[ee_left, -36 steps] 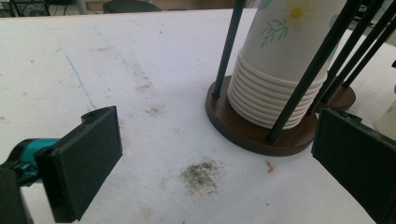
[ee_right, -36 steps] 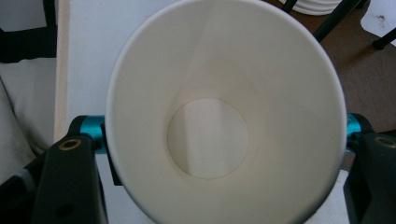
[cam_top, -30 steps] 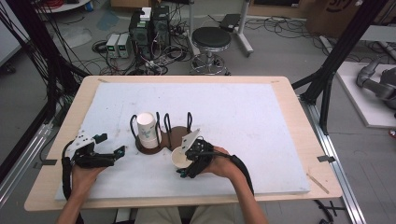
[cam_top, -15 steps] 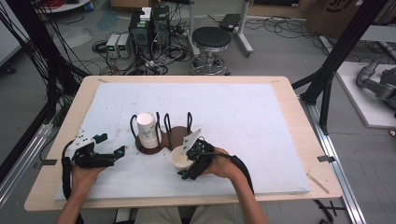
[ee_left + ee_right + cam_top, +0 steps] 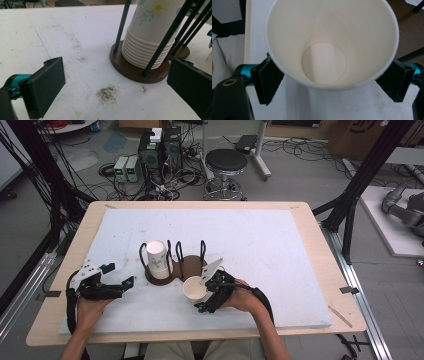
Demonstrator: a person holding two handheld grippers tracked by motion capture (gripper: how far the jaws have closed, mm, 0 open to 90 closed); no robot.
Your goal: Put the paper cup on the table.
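While gripped between black jaws of right gripper [image 5: 202, 296], single white paper cup [image 5: 195, 289] sits low centre of high view, mouth up, just right of brown round wooden holder [image 5: 159, 273] with black upright rods. Stack of white flower-printed paper cups [image 5: 150, 35] standing inside that holder, upper right of left gripper view. Left gripper [image 5: 120, 285] lower left, jaws spread wide, nothing between. White-topped table [image 5: 260, 240] stained, grey smudge [image 5: 107, 93] near holder base.
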